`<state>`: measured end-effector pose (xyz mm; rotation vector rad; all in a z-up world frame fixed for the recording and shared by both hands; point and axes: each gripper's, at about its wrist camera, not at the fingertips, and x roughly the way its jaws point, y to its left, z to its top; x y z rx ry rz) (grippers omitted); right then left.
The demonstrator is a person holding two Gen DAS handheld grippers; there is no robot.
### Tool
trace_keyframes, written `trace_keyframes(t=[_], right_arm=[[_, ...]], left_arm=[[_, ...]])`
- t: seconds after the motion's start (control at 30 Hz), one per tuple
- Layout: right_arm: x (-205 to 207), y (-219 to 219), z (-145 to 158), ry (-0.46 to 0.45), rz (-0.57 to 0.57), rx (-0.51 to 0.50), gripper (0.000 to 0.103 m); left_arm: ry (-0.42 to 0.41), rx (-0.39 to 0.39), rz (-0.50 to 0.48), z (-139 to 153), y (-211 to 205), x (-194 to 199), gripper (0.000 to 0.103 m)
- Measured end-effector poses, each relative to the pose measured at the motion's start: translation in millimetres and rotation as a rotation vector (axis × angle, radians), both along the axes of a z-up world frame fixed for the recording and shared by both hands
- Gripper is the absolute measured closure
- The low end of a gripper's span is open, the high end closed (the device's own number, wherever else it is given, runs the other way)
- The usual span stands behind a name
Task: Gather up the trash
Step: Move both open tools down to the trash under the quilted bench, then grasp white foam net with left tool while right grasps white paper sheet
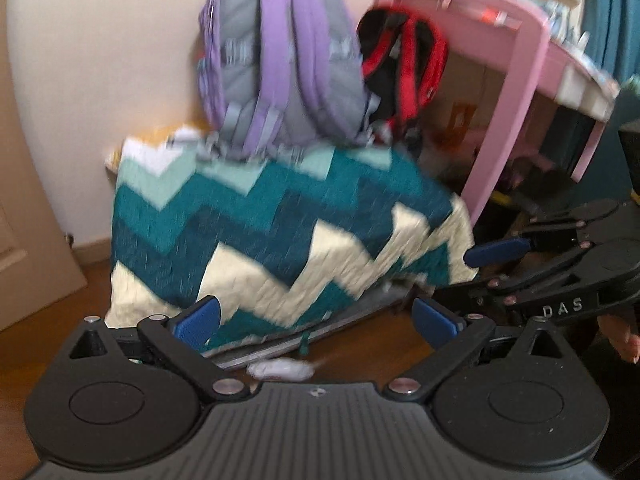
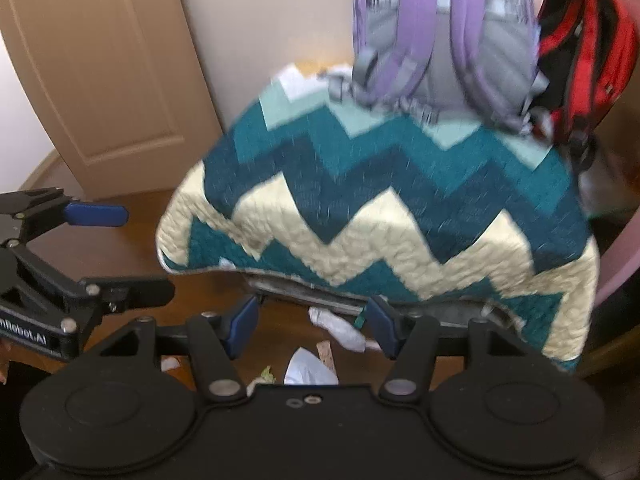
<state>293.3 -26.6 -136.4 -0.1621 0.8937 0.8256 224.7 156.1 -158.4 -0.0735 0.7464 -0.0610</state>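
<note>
Here we risk snagging the teal-and-cream zigzag quilt [image 2: 380, 208] instead of the crumpled white paper scraps [image 2: 312, 368] lying on the brown wooden floor [image 2: 132, 248] just below its hem, since the blurred views blunt our aim. Our right tongs [image 2: 316, 330] hover spread wide above that trash; our left tongs [image 1: 316, 322], beside the quilt, gape wide and empty too.

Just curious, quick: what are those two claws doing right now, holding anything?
Left gripper: open, holding nothing.
Right gripper: open, holding nothing.
</note>
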Motion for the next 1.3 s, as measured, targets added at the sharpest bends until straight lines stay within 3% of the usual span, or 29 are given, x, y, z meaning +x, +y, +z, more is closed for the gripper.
trace_keyframes(t=[0.2,0.5,0.8,0.97,1.3], right_arm=[[14,40,-71,0.048,0.053,-0.084,0.043],[25,85,-182,0.193,0.126,-0.233,0.043],[33,109,-285,0.325,0.189,-0.355,0.043],[42,125,-327,0.39,0.181,-0.369,0.043],[44,161,-394,0.487,0.188,-0.374,0.044]], left_arm=[[0.127,0.021,-0.012,-75,28,23,0.0],[0.358,-0.021,-0.01,-192,71,54,0.0],[0.531,-0.015,-0.063,-305,73,68,0.0],[0.605,-0.006,-0.071,-355,75,71,0.001],[0.704,-0.114,-0.022,-436,84,67,0.001]])
